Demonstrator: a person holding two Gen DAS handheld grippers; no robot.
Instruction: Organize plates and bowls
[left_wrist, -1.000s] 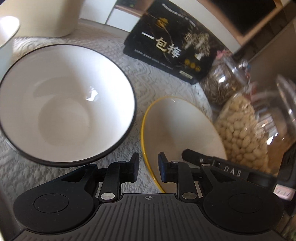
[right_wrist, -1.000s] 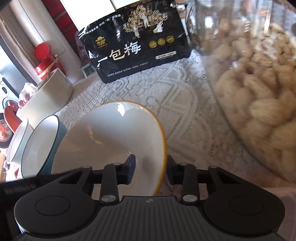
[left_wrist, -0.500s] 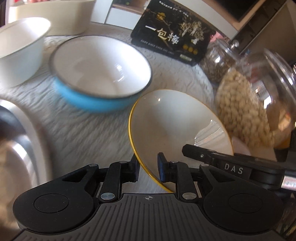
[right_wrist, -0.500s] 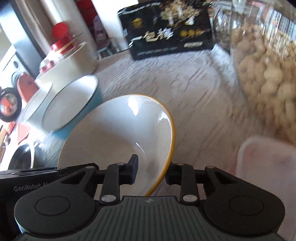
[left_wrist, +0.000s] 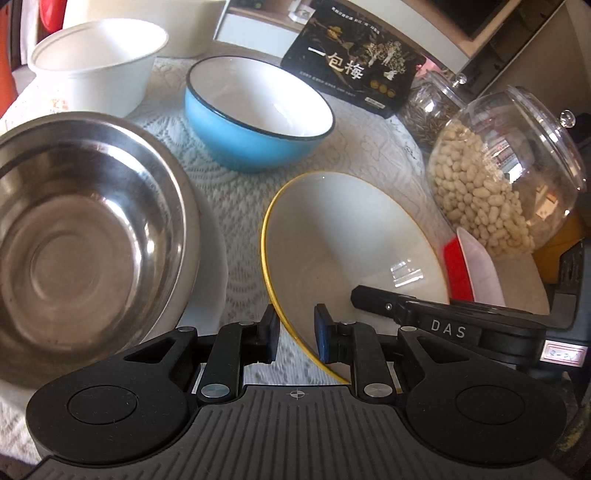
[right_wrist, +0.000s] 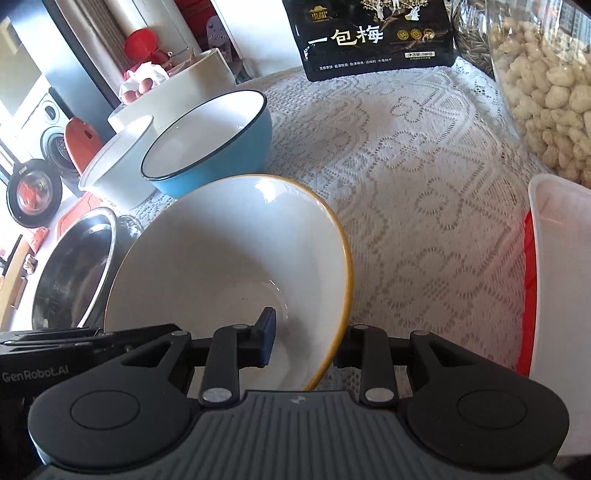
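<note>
Now yellow-rimmed bowl (left_wrist: 343, 236) tilted, mouth leftward

White yellow-rimmed bowl (left_wrist: 351, 236), blue black-rimmed bowl (left_wrist: 236, 136), white lace-patterned tablecloth (right_wrist: 424, 177)

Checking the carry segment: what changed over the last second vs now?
Both grippers carried the yellow-rimmed bowl back from the blue bowl, toward the steel bowl, which came into view. Unchanged: left gripper and right gripper stay clamped on opposite rims.
</note>
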